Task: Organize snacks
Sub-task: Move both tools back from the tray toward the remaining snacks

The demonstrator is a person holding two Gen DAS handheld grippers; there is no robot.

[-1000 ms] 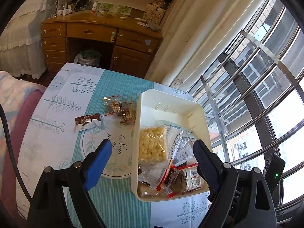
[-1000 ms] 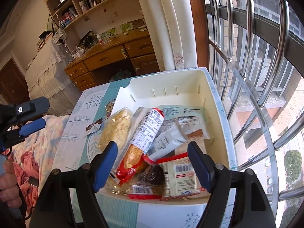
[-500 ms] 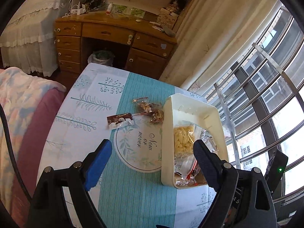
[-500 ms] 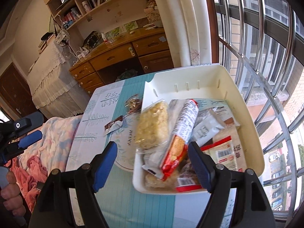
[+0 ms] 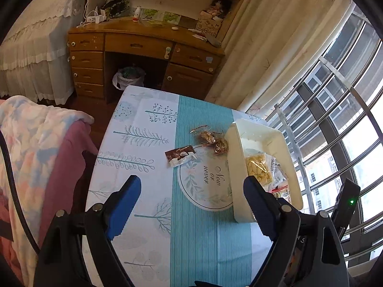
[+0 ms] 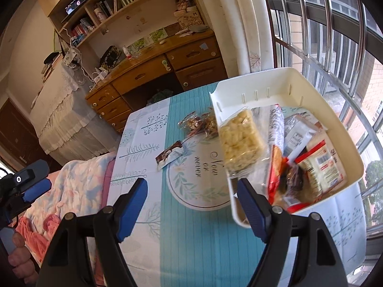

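A cream plastic bin (image 5: 234, 148) (image 6: 344, 129) sits at the table's right side, filled with several snack packets, a yellow puffed-snack bag (image 6: 239, 141) (image 5: 258, 169) on top. Left of the bin, on the tablecloth, lie a brown-and-white wrapper (image 5: 180, 155) (image 6: 168, 155) and clear bags of nut clusters (image 5: 213, 140) (image 6: 198, 124). My left gripper (image 5: 191, 196) hangs open above the cloth, nothing between its blue pads. My right gripper (image 6: 191, 196) is open too, its right finger by the bin's near corner. In the right wrist view the left gripper (image 6: 26, 184) shows at the far left, held by a hand (image 6: 19, 256).
The table wears a teal and white cloth (image 5: 143, 143) with a round print. A pink quilt (image 5: 31, 143) lies against its left edge. Beyond stand a wooden desk (image 5: 143, 47), a curtain (image 5: 275, 47) and a barred window (image 5: 335, 119) on the right.
Both grippers have drawn left and back from the bin, which now sits to the right in both views. More tablecloth and the loose snacks lie ahead of them. Jaws unchanged.
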